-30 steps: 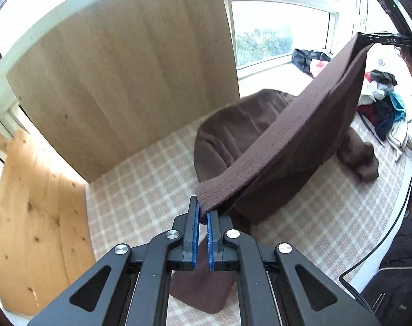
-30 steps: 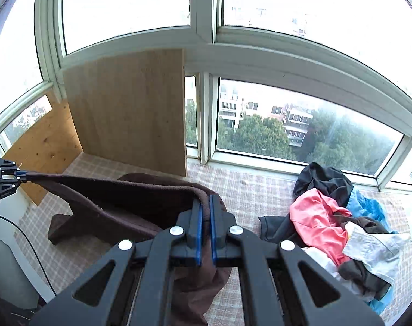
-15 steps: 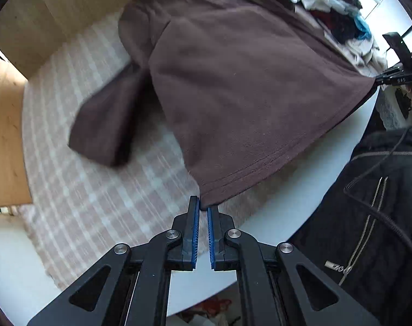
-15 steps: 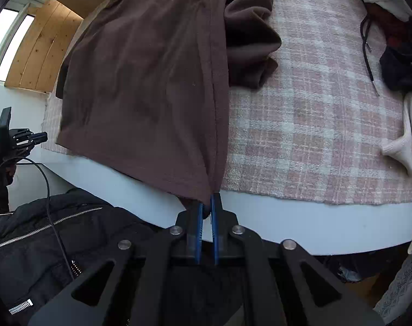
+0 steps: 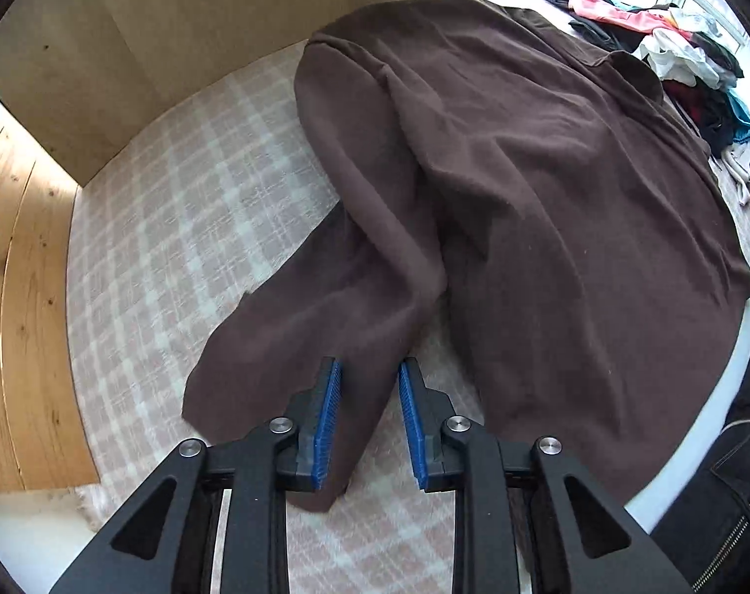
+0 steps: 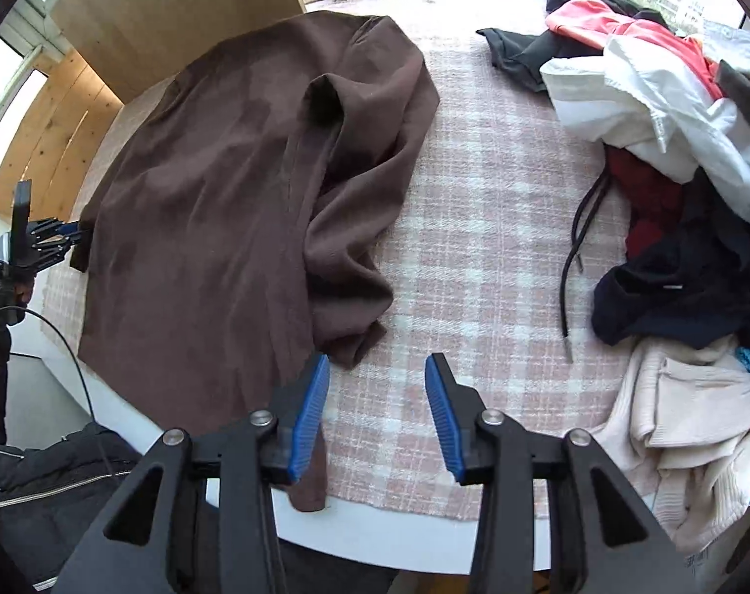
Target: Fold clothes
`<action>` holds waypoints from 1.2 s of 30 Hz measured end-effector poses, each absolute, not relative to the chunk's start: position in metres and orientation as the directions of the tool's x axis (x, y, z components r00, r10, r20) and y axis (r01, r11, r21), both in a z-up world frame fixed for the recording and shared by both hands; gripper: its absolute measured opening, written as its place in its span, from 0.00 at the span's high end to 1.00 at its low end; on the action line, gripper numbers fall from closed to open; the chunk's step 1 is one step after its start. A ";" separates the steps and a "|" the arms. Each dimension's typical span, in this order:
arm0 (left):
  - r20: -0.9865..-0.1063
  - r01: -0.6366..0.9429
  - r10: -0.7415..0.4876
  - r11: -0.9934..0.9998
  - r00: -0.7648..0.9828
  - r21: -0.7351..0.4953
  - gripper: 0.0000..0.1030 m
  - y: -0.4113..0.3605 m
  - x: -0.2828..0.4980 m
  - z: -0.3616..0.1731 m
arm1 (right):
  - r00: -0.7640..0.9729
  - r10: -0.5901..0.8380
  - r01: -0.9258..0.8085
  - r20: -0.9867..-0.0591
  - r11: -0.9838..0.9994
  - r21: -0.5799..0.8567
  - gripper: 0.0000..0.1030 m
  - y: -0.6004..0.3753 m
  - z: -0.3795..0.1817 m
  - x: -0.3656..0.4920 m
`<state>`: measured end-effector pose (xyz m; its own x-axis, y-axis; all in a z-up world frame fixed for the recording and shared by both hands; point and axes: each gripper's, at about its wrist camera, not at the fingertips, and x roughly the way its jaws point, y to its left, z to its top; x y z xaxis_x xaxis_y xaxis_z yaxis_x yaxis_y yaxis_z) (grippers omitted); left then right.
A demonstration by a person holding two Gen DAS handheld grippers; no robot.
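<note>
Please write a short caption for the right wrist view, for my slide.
Open right gripper above the checked cloth, brown garment spread on its left, unsorted clothes pile on its right.

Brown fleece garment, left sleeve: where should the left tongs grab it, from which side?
Grip the sleeve's cuff end of the brown fleece garment, coming from the near table edge. It lies flat, angled outward toward the open left tongs, its free end nearest them, so folding it inward should be easy.

Bright window daylight, soft shadows, sharp focus, strong fisheye edge warping
</note>
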<state>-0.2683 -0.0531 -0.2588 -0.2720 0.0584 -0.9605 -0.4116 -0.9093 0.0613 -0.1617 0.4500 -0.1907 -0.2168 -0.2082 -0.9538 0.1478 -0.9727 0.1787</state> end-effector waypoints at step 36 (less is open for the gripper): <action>-0.887 -0.090 -0.319 -0.926 -0.333 0.367 0.70 -0.183 -0.328 -0.200 | -0.425 0.086 -0.022 -0.901 -0.996 -0.084 0.76 0.514 -0.141 -0.267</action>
